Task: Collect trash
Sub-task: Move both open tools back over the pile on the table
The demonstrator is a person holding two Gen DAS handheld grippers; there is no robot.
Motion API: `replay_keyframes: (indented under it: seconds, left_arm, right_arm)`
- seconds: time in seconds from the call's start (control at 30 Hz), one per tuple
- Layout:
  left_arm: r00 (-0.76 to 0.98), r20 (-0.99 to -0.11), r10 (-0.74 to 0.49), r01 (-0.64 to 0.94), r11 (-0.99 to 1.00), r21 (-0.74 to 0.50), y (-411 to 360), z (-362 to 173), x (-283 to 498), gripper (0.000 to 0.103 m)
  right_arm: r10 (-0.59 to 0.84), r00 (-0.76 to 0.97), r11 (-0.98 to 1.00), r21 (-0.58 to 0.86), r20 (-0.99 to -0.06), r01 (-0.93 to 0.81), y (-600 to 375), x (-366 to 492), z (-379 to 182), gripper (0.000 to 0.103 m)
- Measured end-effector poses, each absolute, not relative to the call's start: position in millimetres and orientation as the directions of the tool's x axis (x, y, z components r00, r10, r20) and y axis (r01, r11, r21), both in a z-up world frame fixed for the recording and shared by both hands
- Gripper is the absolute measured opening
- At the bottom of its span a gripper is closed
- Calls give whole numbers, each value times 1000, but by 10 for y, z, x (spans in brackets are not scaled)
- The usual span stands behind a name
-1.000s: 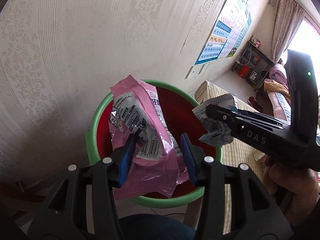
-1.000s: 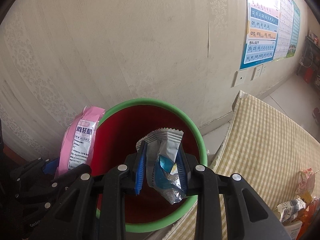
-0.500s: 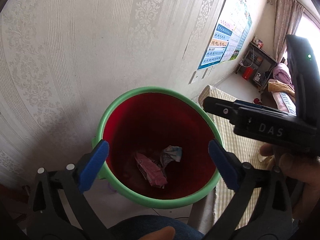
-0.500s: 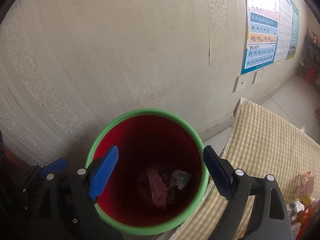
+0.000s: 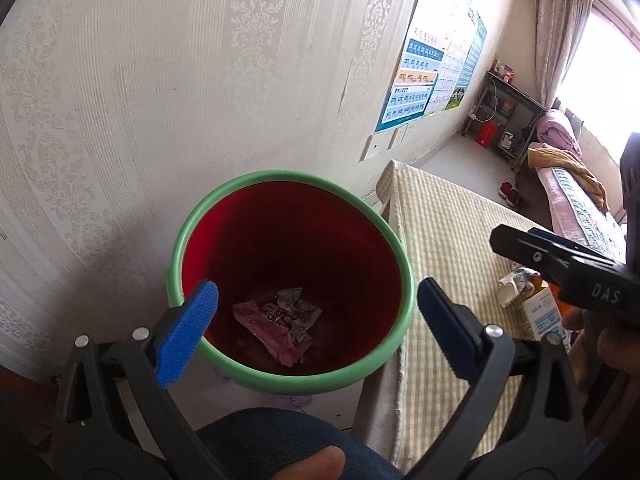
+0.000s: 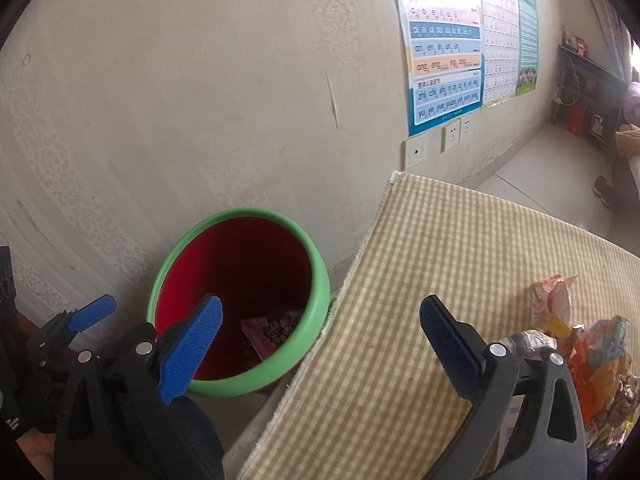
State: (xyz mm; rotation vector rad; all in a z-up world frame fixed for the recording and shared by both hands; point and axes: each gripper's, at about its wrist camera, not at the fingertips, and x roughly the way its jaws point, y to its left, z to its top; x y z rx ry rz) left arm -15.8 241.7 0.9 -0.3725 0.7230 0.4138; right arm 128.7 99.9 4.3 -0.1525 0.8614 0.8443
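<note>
A red bin with a green rim (image 5: 372, 216) stands on the floor against the wall; it also shows in the right wrist view (image 6: 316, 260). A pink wrapper (image 5: 272, 328) and a crumpled silver wrapper (image 5: 296, 304) lie at its bottom. My left gripper (image 5: 316, 324) is open and empty above the bin. My right gripper (image 6: 320, 340) is open and empty over the table's left edge; it shows in the left wrist view (image 5: 560, 264) at the right. More wrappers (image 6: 592, 344) lie on the checked tablecloth (image 6: 440, 248).
A patterned wall (image 5: 160, 80) with posters (image 6: 444, 40) is behind the bin. A small carton (image 5: 540, 312) and a crumpled wrapper (image 5: 514, 282) sit on the table. My knee (image 5: 280, 440) is below the bin. A shelf (image 5: 504, 116) and bed stand far right.
Both grippers opened and dropped the pink wrapper and the silver wrapper into the bin. The right gripper then moved right, toward the table.
</note>
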Motion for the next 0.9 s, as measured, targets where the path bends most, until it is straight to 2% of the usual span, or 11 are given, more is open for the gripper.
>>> replay_keyframes:
  seconds: [0.37,0.9]
  left_arm:
    - [725,-675,137,-369,905,-213,1762,98,125,98]
    - [708,-703,-61,-150,960,-235,671,-121,338,98]
  right_arm:
    - [532,426,756,185,-732,-628,-42,1169,67,96]
    - [365,515,885,116,-775,-452,-1496,1009,-191,96]
